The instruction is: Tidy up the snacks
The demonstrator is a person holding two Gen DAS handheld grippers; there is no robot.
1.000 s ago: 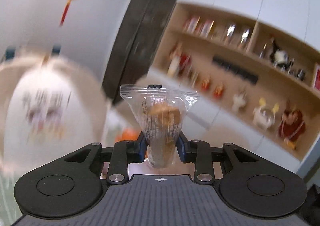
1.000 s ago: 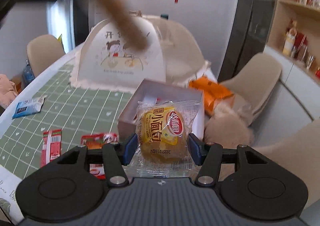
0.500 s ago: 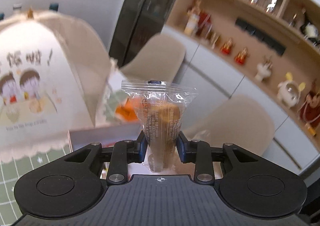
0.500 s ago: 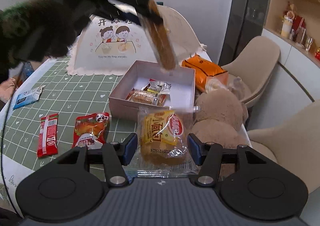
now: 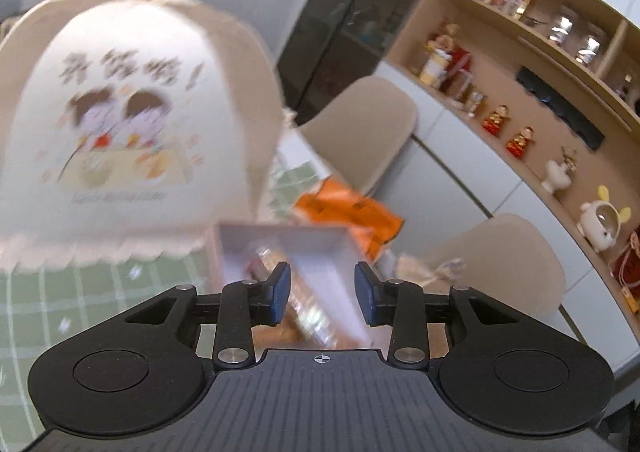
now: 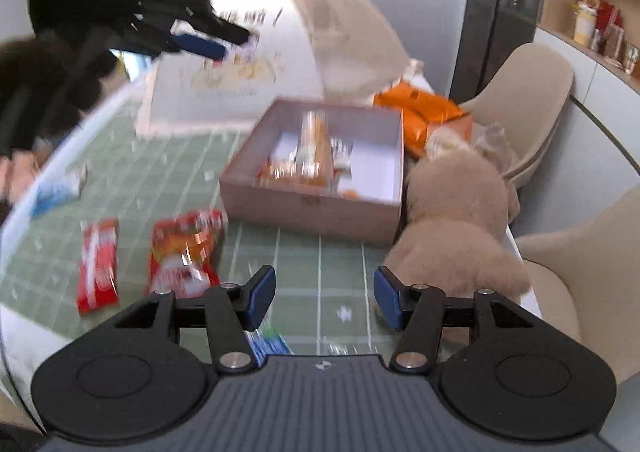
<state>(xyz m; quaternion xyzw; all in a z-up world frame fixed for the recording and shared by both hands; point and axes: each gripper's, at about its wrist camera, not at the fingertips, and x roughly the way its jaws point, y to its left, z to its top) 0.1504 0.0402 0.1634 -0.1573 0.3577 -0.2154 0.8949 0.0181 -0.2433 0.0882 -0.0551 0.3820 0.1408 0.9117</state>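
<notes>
Green grid-patterned tablecloth [image 6: 176,172] covers the dining table, and on it, ahead of both tools, sits the shallow pale-pink cardboard box [image 6: 312,208] that serves as the collecting place for the snacks. Its open top faces up, so packets can simply be dropped in from above; several clear-wrapped bread and cracker packets [image 6: 308,160] lie blurred inside it.

Seen from the right wrist camera, the left gripper [image 6: 212,42] hangs high over the table beyond the box, and from its own camera its blue-padded fingers stand spread with nothing between them, the box's white interior [image 5: 316,256] directly below the gap. That height and position fit a release over the box. The right gripper [image 6: 324,302] is likewise spread wide and empty, held low and short of the box, above bare cloth.

Left of the right gripper, two red foil snack packets [image 6: 184,252] and a narrower red one [image 6: 98,264] lie flat on the cloth, outside the box, so they look like the next things to gather. A small blue-and-white packet [image 6: 56,192] lies farther left, and a blue wrapper [image 6: 268,344] shows just under the right gripper's left finger.

Beyond the box stand a beige domed mesh food cover [image 5: 132,120] and an orange crinkled bag [image 6: 424,112]; a tan plush bear [image 6: 456,220] leans against the box's right side.
</notes>
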